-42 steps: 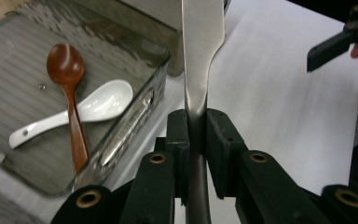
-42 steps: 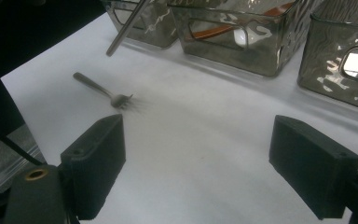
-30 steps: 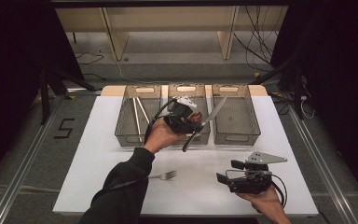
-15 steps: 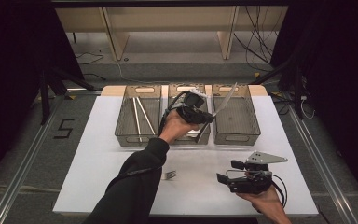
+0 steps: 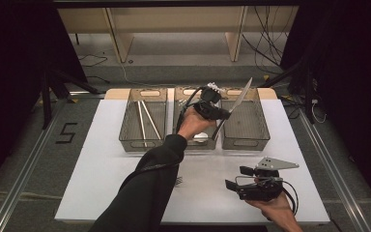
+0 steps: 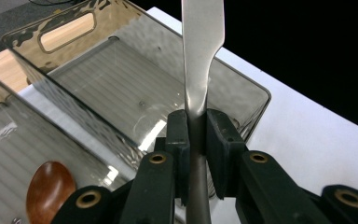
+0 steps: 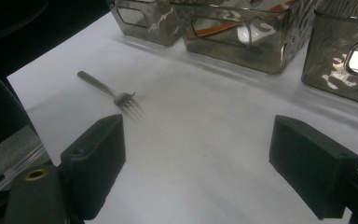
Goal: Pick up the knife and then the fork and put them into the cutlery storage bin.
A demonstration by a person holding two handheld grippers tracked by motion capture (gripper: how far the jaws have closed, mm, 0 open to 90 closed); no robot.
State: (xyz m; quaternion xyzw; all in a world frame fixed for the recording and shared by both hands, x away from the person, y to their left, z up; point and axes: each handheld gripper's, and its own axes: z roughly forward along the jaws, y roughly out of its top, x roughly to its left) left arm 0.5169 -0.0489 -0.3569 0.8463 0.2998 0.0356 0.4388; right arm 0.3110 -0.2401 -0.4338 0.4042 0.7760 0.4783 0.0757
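My left gripper (image 5: pixel 225 115) is shut on a steel table knife (image 5: pixel 240 97), held in the air above the seam between the middle bin (image 5: pixel 183 138) and the right bin (image 5: pixel 265 126). The blade points up and to the far right; the handle hangs toward the front. In the left gripper view the knife (image 6: pixel 201 56) rises from between the closed jaws, with the bare right bin (image 6: pixel 135 88) beneath. My right gripper (image 5: pixel 235 177) rests low at the front right of the table, open and holding nothing. A fork (image 7: pixel 116 95) lies on the white tabletop ahead of its fingers (image 7: pixel 98 158).
Three clear bins stand in a row at the back of the white table (image 5: pixel 101 179). The left bin (image 5: pixel 125 130) holds chopsticks (image 5: pixel 145 118). A brown wooden spoon (image 6: pixel 46 186) lies in the middle bin. My left sleeve partly covers the fork (image 5: pixel 178 181).
My left gripper has carried the knife farther back and to the right, from over the middle bin toward the right bin. The right gripper has stayed still.
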